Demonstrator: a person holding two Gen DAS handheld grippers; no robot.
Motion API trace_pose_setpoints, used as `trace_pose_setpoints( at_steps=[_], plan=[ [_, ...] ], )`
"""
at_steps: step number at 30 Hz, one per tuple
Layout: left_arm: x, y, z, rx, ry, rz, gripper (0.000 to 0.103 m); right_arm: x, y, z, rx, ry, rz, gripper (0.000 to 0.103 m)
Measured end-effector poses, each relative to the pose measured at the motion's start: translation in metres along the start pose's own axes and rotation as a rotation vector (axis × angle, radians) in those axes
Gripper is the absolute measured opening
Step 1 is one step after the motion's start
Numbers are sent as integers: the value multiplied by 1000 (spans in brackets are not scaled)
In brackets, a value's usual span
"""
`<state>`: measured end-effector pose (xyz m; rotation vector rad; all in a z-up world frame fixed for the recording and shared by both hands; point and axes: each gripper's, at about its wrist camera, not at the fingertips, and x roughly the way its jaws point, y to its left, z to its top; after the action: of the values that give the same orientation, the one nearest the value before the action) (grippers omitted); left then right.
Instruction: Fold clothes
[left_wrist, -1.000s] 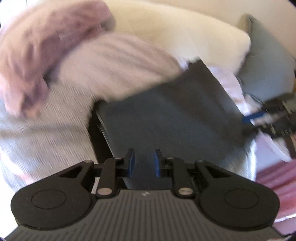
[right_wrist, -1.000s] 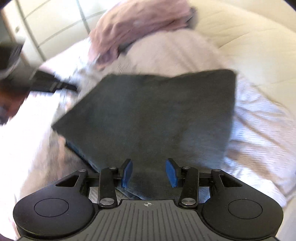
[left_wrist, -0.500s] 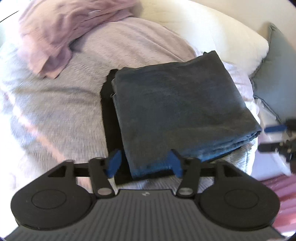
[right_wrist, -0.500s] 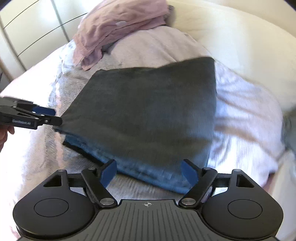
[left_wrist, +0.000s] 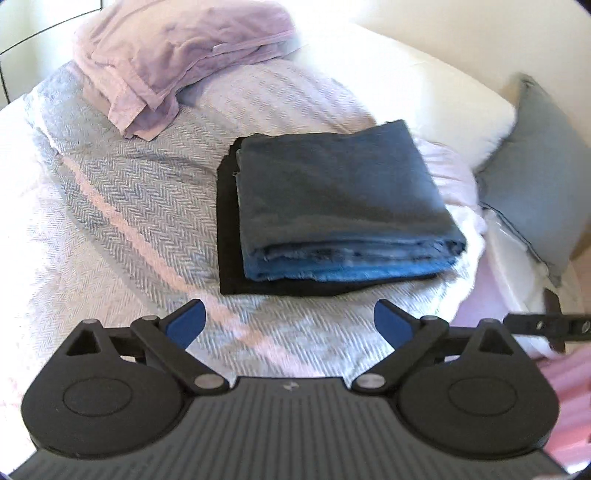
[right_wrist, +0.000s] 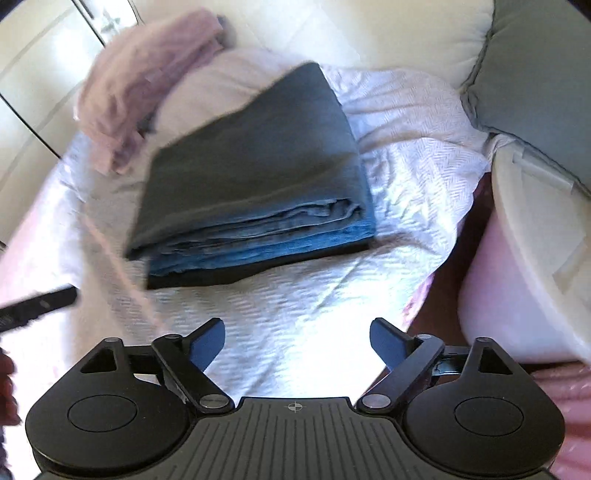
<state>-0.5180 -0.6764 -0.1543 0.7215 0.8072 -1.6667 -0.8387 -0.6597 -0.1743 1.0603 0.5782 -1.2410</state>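
- Left gripper has its jaws spread wide, having just been opening, with nothing between the blue pads; only herringbone bedspread shows in the gap.
- Right gripper is the same: jaws flung wide, just opened, nothing held, hanging over bright white bedspread.
- The folded blue garment lies flat on the bed, a neat rectangle with its layered edges facing the left wrist camera, clear of both grippers.
- Under it sits a folded black garment, its edge peeking out along the left side and front.
- In the right wrist view the blue garment shows the same stack, black layer beneath.
- A crumpled pink garment sits heaped at the back of the bed, apart from the stack.
- A grey cushion leans at the right, beside a cream pillow.
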Motion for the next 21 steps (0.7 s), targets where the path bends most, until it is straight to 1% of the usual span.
trace_pose_setpoints(
  at_steps=[3, 7, 10, 13, 16, 21],
  plan=[
    [-33, -3, -15, 41, -22, -16, 96, -36, 20, -23, 9, -74, -7, 89],
    [-85, -3, -30, 96, -64, -8, 96, -84, 54, -64, 13, -174, -42, 89],
    [-115, -4, -38, 127, -82, -13, 96, -109, 73, -94, 36, -219, -57, 89],
    [-141, -4, -46, 147, -82, -20, 96, -130, 90, -118, 72, -238, -60, 89],
    [-160, -6, -54, 149, -76, -17, 96, -147, 106, -131, 66, -252, -61, 89],
    [-182, -13, -62, 156, -113, -17, 96, -164, 118, -130, 24, -279, -65, 89]
  ],
)
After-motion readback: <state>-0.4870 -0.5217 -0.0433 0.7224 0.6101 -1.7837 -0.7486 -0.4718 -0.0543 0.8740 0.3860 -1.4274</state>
